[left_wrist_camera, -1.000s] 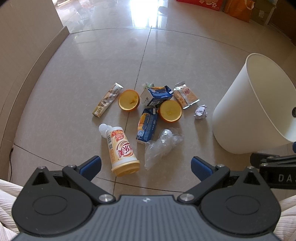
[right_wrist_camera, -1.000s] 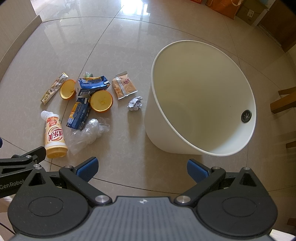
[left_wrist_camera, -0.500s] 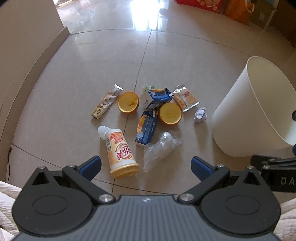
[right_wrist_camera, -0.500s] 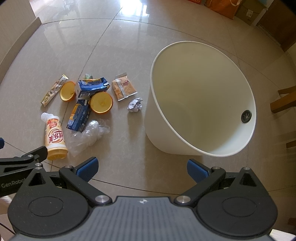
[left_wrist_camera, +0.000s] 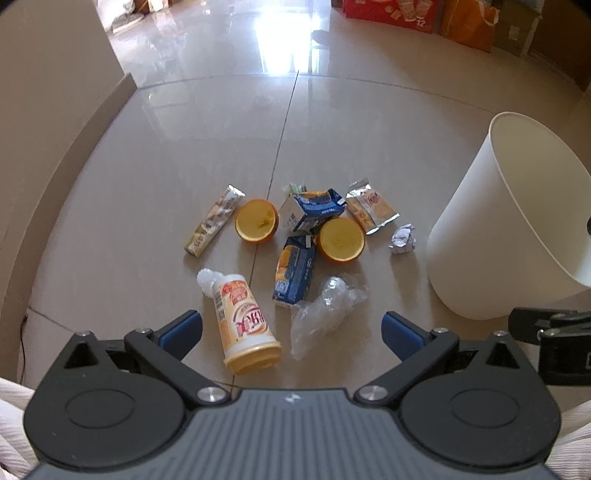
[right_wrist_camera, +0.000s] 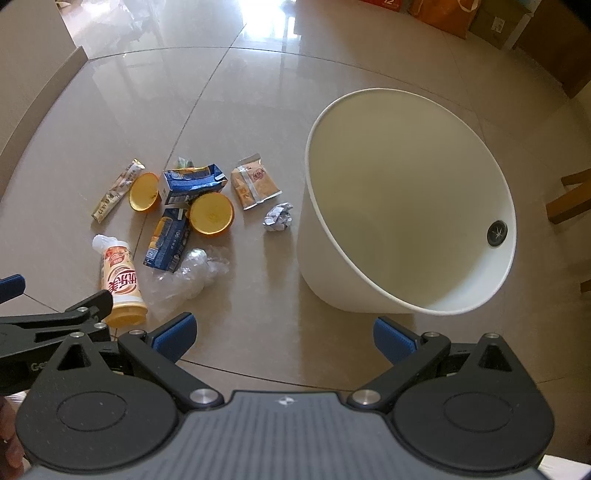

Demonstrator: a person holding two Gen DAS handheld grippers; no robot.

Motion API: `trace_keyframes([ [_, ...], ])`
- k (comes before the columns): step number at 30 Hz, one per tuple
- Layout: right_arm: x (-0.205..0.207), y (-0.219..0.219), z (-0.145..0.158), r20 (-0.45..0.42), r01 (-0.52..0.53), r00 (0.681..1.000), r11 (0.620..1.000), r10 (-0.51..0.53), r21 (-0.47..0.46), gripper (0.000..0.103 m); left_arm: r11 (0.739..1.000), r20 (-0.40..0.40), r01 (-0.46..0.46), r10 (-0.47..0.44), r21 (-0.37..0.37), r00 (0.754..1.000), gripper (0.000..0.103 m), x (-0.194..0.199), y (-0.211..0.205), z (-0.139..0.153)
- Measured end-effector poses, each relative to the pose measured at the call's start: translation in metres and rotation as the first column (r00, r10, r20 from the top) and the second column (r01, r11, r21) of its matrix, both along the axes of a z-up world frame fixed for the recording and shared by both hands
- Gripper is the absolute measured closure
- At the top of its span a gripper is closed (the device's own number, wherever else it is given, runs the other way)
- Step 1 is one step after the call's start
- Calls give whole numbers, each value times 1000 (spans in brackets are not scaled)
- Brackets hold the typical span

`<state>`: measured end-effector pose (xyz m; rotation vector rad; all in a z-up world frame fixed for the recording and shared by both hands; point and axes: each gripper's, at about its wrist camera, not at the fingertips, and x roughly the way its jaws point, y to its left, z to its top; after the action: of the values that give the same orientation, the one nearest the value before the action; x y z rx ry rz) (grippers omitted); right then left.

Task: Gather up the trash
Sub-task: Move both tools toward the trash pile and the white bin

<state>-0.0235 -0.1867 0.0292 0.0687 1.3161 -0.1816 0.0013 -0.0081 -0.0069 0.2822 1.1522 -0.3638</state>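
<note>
Trash lies scattered on the tiled floor: a cream drink bottle (left_wrist_camera: pixel 245 325) (right_wrist_camera: pixel 121 284), crumpled clear plastic (left_wrist_camera: pixel 325 310) (right_wrist_camera: pixel 192 277), two blue cartons (left_wrist_camera: pixel 295 273) (left_wrist_camera: pixel 314 210), two orange halves (left_wrist_camera: pixel 256 220) (left_wrist_camera: pixel 340 240), a long wrapper (left_wrist_camera: pixel 214 225), a snack packet (left_wrist_camera: pixel 373 211) (right_wrist_camera: pixel 255 182) and a foil ball (left_wrist_camera: pixel 402 240) (right_wrist_camera: pixel 277 218). A white bin (left_wrist_camera: pixel 509 229) (right_wrist_camera: pixel 406 206) stands to their right with nothing inside it. My left gripper (left_wrist_camera: pixel 291 330) hangs open above the bottle and plastic. My right gripper (right_wrist_camera: pixel 282 338) is open over bare floor in front of the bin.
A beige wall and skirting (left_wrist_camera: pixel 55 155) run along the left. Red boxes and orange bags (left_wrist_camera: pixel 424 14) stand at the far end of the room. A wooden chair leg (right_wrist_camera: pixel 569 199) shows right of the bin. The person's white sleeves frame the left gripper.
Both grippers have drawn back and up a little, so the trash and the bin look slightly smaller and farther. Nothing on the floor has moved, and both grippers stay open.
</note>
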Motion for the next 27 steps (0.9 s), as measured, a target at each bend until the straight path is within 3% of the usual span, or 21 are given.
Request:
trace_keyframes([
  [6, -3, -7, 1, 19, 32, 999, 999, -33, 22, 0, 997, 6, 58, -58, -42, 998, 1, -2, -5, 3],
  [11, -5, -17, 11, 47, 80, 995, 995, -83, 61, 0, 991, 37, 130, -129, -15, 991, 1, -4, -13, 12],
  [17, -10, -19, 21, 77, 132, 988, 991, -133, 18, 0, 978, 46, 207, -206, -18, 977, 1, 0, -19, 21],
  [20, -12, -15, 24, 82, 88, 993, 996, -85, -25, 0, 966, 59, 260, -259, -9, 964, 1, 2, -24, 20],
  [27, -19, -5, 27, 144, -11, 989, 997, 21, -72, 0, 925, 78, 372, -366, -83, 927, 1, -5, -29, 15],
])
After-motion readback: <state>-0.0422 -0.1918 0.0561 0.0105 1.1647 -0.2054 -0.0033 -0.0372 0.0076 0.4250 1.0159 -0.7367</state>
